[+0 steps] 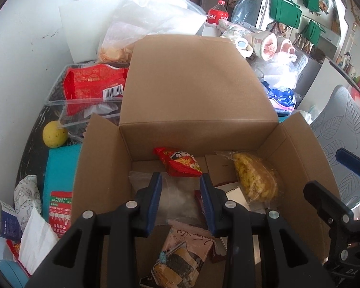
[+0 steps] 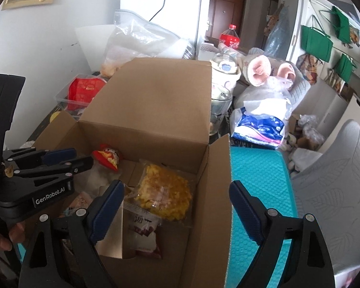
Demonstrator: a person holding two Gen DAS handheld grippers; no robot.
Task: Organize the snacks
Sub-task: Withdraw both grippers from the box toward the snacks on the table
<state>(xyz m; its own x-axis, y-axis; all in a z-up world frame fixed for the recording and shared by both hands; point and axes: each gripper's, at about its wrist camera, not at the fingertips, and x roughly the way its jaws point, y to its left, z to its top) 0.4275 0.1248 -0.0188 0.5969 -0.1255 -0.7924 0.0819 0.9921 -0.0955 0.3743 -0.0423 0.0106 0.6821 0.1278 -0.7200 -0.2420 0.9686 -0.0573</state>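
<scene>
While most snacks already sit in the cardboard box [image 1: 199, 91], my left gripper [image 1: 180, 200] hovers over a clear bag [image 1: 177, 199], jaws apart and empty. Right gripper [image 2: 177, 212] is wide open too — next grab's outside, maybe the red packet [image 1: 60, 212].

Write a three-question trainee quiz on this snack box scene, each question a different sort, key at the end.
1. True or false: the cardboard box already holds the yellow snack bag.
2. Which gripper is open wider? A) left gripper B) right gripper
3. Fill in: the fruit beside the clear plastic bin is a yellow ____.

Key: 1 true; 2 B; 3 lemon.
</scene>
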